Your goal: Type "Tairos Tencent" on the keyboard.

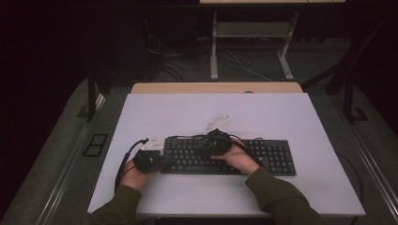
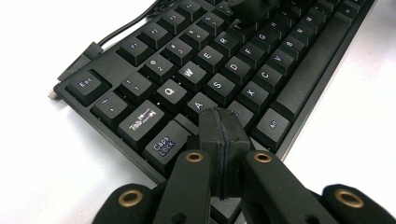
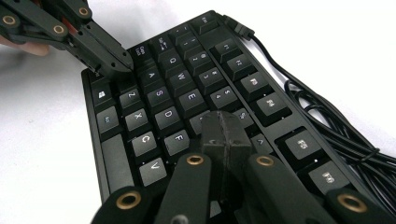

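Keyboard (image 1: 263, 157) mid-table (image 1: 305, 112), left claw (image 2: 223, 122) at its left edge

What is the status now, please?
Both grippers shut, empty: left gripper tip at Shift key, right gripper over R-T keys. Keyboard flat on table. Nothing blocking.

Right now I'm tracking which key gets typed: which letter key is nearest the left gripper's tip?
The A key: the shut left gripper tip sits right at its near edge; Q, S and the others lie farther up the keyboard.
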### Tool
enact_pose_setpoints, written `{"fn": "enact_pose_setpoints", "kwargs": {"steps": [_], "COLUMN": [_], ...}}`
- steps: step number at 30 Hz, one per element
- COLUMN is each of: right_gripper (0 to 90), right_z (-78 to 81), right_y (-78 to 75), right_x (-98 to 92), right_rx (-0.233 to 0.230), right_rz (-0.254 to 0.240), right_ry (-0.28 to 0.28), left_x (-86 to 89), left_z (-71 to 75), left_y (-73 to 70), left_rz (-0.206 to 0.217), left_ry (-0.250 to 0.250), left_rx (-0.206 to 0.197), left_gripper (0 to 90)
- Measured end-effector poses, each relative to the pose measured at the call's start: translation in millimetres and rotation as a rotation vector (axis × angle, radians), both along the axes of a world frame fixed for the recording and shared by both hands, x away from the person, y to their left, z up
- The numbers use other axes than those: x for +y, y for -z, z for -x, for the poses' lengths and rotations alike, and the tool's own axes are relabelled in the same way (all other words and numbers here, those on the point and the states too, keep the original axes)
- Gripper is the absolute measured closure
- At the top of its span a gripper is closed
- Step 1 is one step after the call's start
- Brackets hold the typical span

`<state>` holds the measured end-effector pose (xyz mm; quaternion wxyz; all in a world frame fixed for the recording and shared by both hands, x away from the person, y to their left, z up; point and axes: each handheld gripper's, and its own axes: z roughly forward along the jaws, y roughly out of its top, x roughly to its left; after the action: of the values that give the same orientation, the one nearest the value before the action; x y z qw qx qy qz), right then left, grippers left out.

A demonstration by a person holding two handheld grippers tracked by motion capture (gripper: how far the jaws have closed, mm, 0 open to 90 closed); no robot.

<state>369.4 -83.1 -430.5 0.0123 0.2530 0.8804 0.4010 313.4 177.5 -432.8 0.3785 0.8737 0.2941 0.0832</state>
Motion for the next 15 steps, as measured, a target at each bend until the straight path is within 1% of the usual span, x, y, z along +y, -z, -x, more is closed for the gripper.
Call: {"fn": "enact_pose_setpoints", "kwargs": {"steps": [7, 9, 12, 13, 15], "right_gripper": [89.2, 89.2, 89.2, 89.2, 89.2], "right_z": [-0.1, 0.3, 0.5, 0.5, 0.3], "right_y": [1.6, 2.6, 2.8, 2.3, -1.0], "right_x": [1.2, 1.9, 2.7, 2.4, -0.4], "right_rx": [0.002, 0.007, 0.006, 0.004, 0.000], "right_rz": [0.007, 0.021, 0.025, 0.020, -0.005], "right_ry": [0.005, 0.004, 0.009, 0.009, 0.012], "left_x": [0.0, -0.2, -0.1, -0.2, -0.2], "left_z": [0.0, 0.1, 0.1, 0.1, 0.1], "left_y": [0.0, 0.0, 0.0, 0.0, 0.0], "left_rz": [-0.001, -0.001, 0.000, 0.000, -0.001], "left_ry": [0.000, -0.001, -0.001, -0.001, -0.001], "left_rx": [0.000, 0.000, 0.000, 0.000, -0.001], "left_gripper": [88.8, 88.8, 88.8, 88.8, 88.8]}}
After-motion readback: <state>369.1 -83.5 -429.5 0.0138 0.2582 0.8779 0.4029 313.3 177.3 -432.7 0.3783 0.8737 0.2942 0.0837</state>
